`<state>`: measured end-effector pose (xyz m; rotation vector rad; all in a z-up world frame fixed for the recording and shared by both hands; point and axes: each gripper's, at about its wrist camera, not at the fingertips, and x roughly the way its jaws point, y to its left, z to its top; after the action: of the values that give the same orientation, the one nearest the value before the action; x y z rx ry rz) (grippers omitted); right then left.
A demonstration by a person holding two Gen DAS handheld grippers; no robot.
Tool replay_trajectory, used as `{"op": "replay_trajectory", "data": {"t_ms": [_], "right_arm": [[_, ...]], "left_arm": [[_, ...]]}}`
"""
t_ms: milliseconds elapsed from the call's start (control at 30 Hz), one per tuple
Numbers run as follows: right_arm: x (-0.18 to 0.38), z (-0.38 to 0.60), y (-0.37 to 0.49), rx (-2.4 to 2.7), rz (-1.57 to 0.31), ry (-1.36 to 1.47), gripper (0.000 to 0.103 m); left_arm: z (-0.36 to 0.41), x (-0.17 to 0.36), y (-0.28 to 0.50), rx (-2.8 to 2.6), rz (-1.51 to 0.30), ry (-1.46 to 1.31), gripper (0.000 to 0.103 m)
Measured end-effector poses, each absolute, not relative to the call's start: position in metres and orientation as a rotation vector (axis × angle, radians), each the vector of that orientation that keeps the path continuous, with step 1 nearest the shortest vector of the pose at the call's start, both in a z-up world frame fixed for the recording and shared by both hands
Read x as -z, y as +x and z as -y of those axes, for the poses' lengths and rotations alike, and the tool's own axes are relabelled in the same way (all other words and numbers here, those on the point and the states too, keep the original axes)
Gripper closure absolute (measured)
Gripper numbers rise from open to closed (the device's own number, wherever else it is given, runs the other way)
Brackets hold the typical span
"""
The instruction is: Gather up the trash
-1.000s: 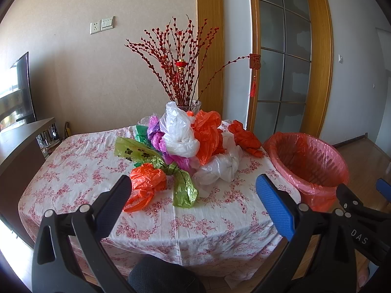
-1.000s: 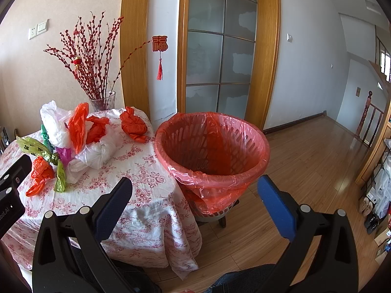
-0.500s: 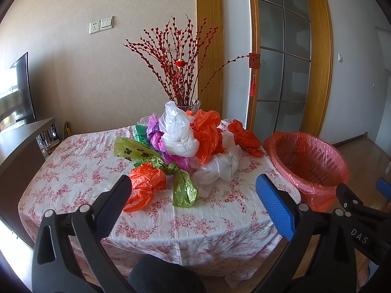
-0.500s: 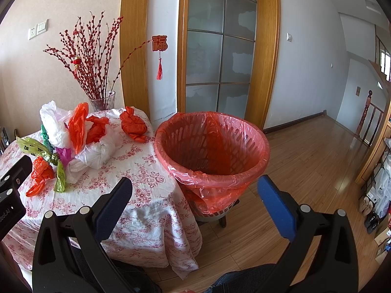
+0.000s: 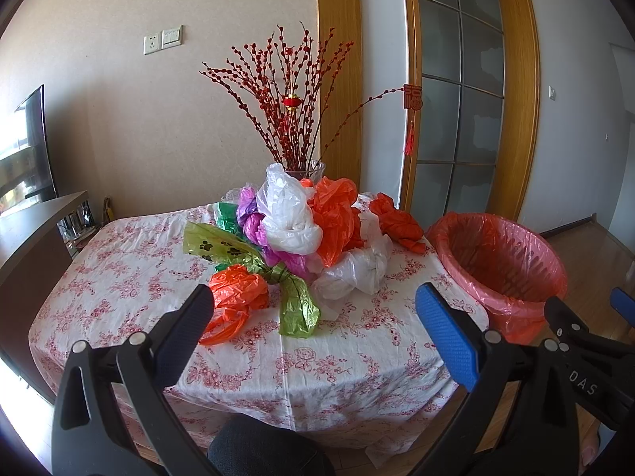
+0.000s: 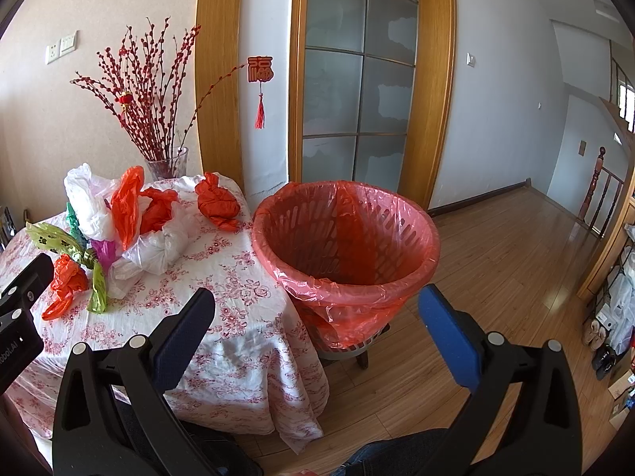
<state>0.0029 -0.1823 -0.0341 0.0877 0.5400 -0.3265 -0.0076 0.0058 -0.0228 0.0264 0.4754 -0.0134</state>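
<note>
A heap of crumpled plastic bags [image 5: 301,230] in white, orange, purple and green lies on the table's flowered cloth [image 5: 349,357]. An orange bag [image 5: 234,293] and a green paw-print bag [image 5: 293,301] lie nearest. A red basket lined with a red bag [image 5: 500,261] stands right of the table; it is empty in the right wrist view [image 6: 345,238]. My left gripper [image 5: 313,317] is open and empty, short of the table's near edge. My right gripper [image 6: 317,321] is open and empty, in front of the basket.
A glass vase of red berry branches [image 5: 293,119] stands behind the heap. A separate orange bag [image 6: 216,204] lies at the table's far right corner. A dark cabinet [image 5: 27,246] is left of the table. Wooden floor [image 6: 516,261] extends to the right.
</note>
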Motion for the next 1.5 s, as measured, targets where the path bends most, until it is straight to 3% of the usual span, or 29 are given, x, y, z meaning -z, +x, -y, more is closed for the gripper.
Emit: {"op": "replay_trajectory", "data": {"t_ms": [367,767,933,1200,1367,1467,1500], "right_arm": [[0.040,0.175,0.015,0.305,-0.556,0.088,0.002],[0.044,0.134,0.079,0.082,-0.576,0.108,0.002],[0.051,0.112,0.127,-0.011,-0.614,0.131,0.022],[0.081,0.089,0.191,-0.024,-0.721,0.142,0.032],[0.100,0.089,0.209,-0.043,-0.786,0.181,0.033],[0.105,0.089,0.213,-0.076,-0.801,0.200,0.044],[0.106,0.088,0.213,-0.089,-0.798,0.198,0.053]], "left_arm": [[-0.013,0.019,0.007,-0.016,-0.494,0.022,0.004],[-0.097,0.034,0.031,-0.208,-0.538,-0.059,0.004],[-0.118,0.040,0.037,-0.220,-0.547,-0.076,0.004],[-0.136,0.047,0.041,-0.211,-0.558,-0.084,0.004],[-0.138,0.051,0.048,-0.195,-0.569,-0.091,0.004],[-0.138,0.051,0.053,-0.181,-0.570,-0.095,0.004],[-0.138,0.051,0.053,-0.177,-0.568,-0.093,0.004]]}}
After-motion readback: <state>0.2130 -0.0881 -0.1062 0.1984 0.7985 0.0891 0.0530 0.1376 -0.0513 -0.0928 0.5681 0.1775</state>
